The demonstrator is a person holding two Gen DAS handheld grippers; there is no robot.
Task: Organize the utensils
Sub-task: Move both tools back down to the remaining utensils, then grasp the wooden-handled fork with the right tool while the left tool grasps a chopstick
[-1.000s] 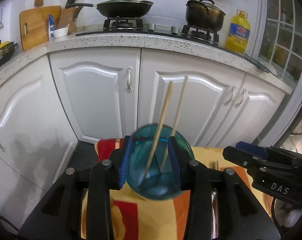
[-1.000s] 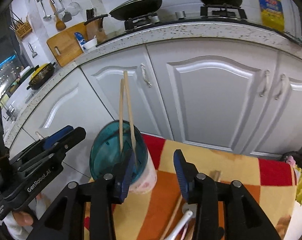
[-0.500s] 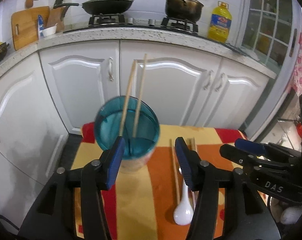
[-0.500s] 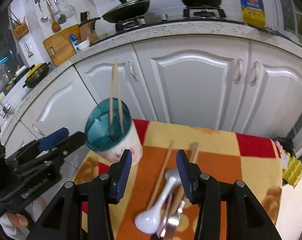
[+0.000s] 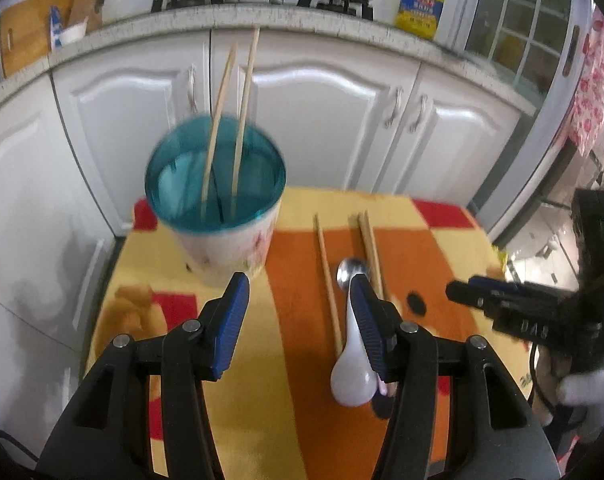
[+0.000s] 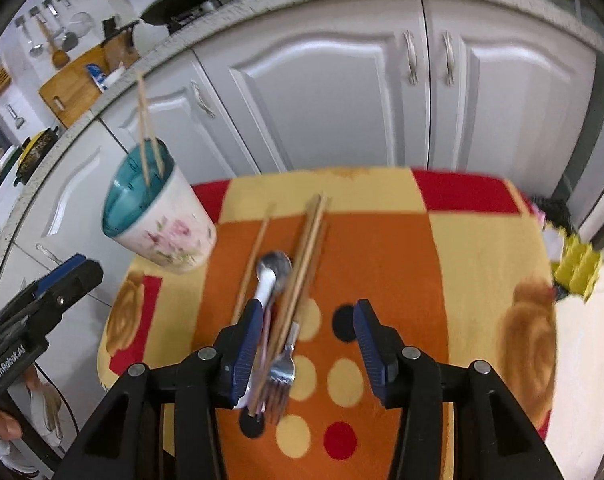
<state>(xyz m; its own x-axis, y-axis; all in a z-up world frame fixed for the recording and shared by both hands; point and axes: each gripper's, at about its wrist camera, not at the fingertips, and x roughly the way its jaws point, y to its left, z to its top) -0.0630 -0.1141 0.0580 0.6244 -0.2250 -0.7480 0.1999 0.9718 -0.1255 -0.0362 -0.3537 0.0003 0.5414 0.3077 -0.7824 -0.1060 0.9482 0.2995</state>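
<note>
Small table draped in a patterned cloth (image 6: 481, 264) of orange, yellow and red, set in front of white kitchen cabinets (image 5: 325, 120).

Near the table's far left corner: a floral cup (image 6: 162, 236) with a teal inside, upright, holding two chopsticks (image 5: 226, 128) that lean on its rim. Probably the collecting pot for the utensils, parked at the corner to keep the middle free.

Along the table's middle, running from far edge toward near edge: a loose heap of utensils. One single chopstick (image 5: 327, 280) lying apart on the left; a wooden pair (image 6: 302, 276) overlapping a white spoon (image 5: 351, 376), a metal spoon (image 6: 274, 266) and a fork (image 6: 282, 372) (exact stacking hard to tell through motion blur).

Left gripper (image 5: 298, 320): tongs spread wide, nothing between them, just opened further; cup just beyond its left tong.

Right gripper (image 6: 305, 336): tongs apart, having just opened a little, hovering over the fork and the wooden pair, not pressing on anything.

Likely obstacle: overlapping pieces, so lifting one may drag its neighbours.
</note>
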